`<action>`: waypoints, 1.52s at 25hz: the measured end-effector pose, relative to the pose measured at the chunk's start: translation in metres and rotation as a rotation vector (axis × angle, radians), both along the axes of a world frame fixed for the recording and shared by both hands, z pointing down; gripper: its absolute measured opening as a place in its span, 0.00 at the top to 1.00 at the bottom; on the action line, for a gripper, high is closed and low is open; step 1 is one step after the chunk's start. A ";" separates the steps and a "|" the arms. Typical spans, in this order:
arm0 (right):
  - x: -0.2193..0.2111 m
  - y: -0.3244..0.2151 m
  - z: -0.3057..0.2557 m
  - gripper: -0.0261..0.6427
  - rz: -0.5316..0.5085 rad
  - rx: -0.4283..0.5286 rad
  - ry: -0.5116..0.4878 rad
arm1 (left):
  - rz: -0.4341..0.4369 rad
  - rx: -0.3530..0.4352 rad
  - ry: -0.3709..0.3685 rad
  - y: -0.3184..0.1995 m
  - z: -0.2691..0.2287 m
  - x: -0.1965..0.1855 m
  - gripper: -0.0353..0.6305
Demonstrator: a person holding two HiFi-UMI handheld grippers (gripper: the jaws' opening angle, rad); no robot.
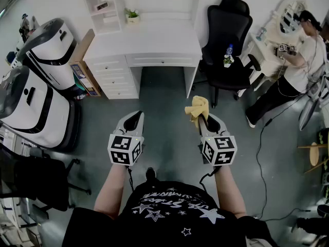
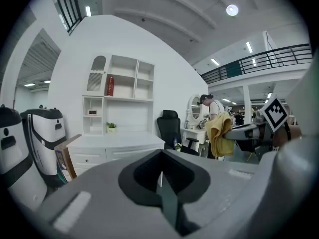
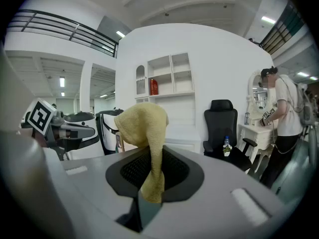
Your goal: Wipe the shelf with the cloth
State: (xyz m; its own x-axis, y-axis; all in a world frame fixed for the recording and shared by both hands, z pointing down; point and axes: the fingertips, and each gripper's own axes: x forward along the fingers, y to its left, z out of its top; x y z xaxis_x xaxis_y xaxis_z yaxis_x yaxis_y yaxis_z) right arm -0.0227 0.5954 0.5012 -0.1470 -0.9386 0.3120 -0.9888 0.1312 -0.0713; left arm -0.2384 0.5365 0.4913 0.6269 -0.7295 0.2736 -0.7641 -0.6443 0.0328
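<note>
A yellow cloth [image 1: 198, 108] sticks up from my right gripper [image 1: 205, 121], whose jaws are shut on it; in the right gripper view the cloth [image 3: 147, 133] rises from between the jaws and folds over. My left gripper [image 1: 132, 121] is shut with nothing in it, level with the right one. Both are held above the grey floor, well short of the white desk [image 1: 146, 45]. The white shelf unit [image 2: 119, 101] stands on the desk, with a red bottle [image 2: 110, 85] in one compartment and a small green plant [image 1: 132, 15] at its foot.
A black office chair [image 1: 229, 42] stands right of the desk with a small bottle [image 1: 229, 49] on its seat. A person [image 1: 293, 68] stands at a white vanity at far right. White machines [image 1: 38, 81] line the left; a cable [image 1: 259, 153] trails over the floor.
</note>
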 end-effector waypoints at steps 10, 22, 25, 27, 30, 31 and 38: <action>-0.010 -0.014 0.026 0.84 -0.030 -0.046 -0.017 | 0.006 -0.052 -0.039 -0.014 0.026 -0.007 0.94; -0.039 -0.082 0.025 0.84 0.078 -0.009 -0.043 | 0.025 -0.056 0.013 -0.095 0.033 -0.064 0.93; -0.041 -0.095 0.025 0.84 0.103 -0.019 -0.035 | 0.035 -0.055 0.024 -0.119 0.030 -0.070 0.93; -0.039 -0.106 0.026 0.84 0.117 -0.028 -0.031 | 0.035 -0.063 0.026 -0.135 0.032 -0.071 0.93; -0.031 -0.127 0.033 0.84 0.124 -0.040 -0.034 | 0.035 -0.094 0.032 -0.154 0.043 -0.066 0.93; -0.027 -0.136 0.036 0.84 0.125 -0.041 -0.039 | 0.036 -0.105 0.030 -0.160 0.049 -0.063 0.93; 0.016 -0.244 0.054 0.84 0.085 -0.038 -0.119 | -0.012 -0.123 0.000 -0.239 0.061 -0.024 0.93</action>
